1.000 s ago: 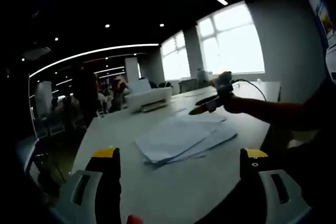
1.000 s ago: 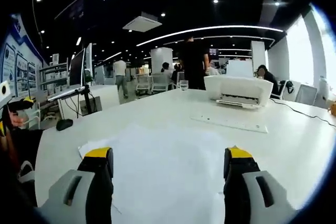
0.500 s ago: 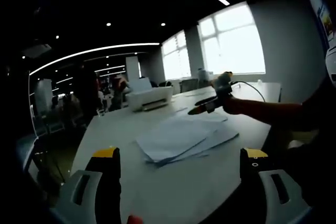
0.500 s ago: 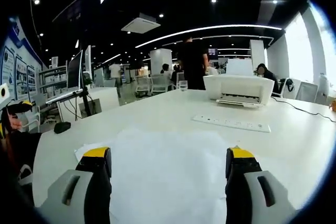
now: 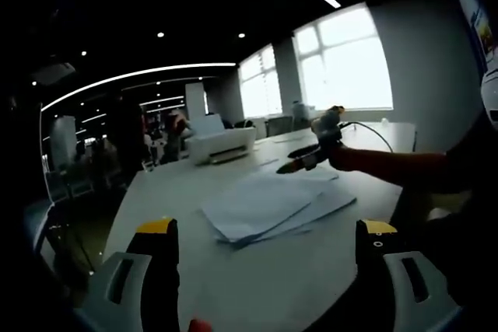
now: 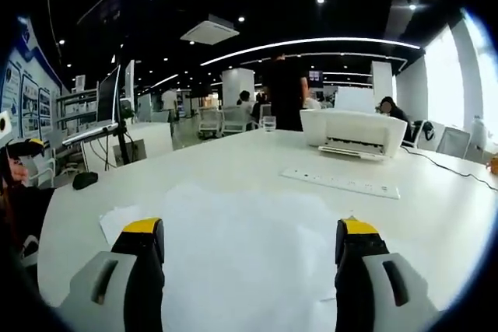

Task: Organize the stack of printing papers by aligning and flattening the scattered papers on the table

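- Left tongs (image 5: 264, 240) spread, holding nothing.
- Right tongs (image 6: 249, 240) spread above papers (image 6: 249, 246); sheet edges washed out.
- Papers fanned mid-table (image 5: 187, 270), printer (image 6: 354, 134) beyond them.
- Far people dim.

On the white table (image 6: 233, 162) we record a white printer (image 6: 354, 133) at two o'clock in the right gripper view, with a white power strip (image 6: 340, 182) lying just in front of it and a dark cable (image 6: 455, 166) trailing off at three o'clock. We note a glass (image 6: 269, 123) near the table's far edge at twelve o'clock, and a person in dark clothing (image 6: 286, 92) standing just behind it. At nine o'clock we list a monitor (image 6: 113, 100) on a neighbouring desk and a mouse (image 6: 82, 179) below it. In the left gripper view we enter bright windows (image 5: 342, 60) at one o'clock.
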Tool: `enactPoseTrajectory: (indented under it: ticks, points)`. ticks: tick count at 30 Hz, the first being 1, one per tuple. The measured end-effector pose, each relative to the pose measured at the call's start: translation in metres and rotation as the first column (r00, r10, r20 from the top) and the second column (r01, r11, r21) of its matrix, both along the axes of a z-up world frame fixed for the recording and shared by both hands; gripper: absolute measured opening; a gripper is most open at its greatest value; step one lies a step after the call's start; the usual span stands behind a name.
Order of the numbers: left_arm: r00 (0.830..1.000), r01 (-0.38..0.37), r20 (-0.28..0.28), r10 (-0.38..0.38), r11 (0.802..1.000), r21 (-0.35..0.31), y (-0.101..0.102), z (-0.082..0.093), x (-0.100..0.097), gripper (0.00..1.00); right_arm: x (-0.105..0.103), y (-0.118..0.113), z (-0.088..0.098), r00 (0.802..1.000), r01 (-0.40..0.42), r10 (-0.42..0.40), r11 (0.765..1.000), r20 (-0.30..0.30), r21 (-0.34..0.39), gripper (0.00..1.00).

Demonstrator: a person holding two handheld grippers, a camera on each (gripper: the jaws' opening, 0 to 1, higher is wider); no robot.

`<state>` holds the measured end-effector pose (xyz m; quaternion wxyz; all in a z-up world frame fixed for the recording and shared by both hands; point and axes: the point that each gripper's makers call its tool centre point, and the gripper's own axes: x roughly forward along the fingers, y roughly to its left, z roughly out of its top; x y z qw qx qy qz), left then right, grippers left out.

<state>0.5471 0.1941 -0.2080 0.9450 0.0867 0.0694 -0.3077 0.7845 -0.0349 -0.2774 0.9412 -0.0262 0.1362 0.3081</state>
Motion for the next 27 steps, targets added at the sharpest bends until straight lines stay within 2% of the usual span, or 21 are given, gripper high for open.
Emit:
enactPoseTrajectory:
  ticks: [9, 27]
  points:
    - [1.000, 0.024, 0.011, -0.024, 1.000, 0.000, -0.004, 0.004, 0.002, 0.97, 0.010, 0.003, -0.001, 1.000, -0.001, 0.001, 1.000, -0.005, 0.029, 0.86]
    - [1.000, 0.022, -0.009, -0.022, 1.000, -0.004, -0.002, -0.005, 0.009, 0.97, 0.042, 0.004, -0.013, 1.000, -0.008, 0.008, 1.000, -0.011, 0.026, 0.86]
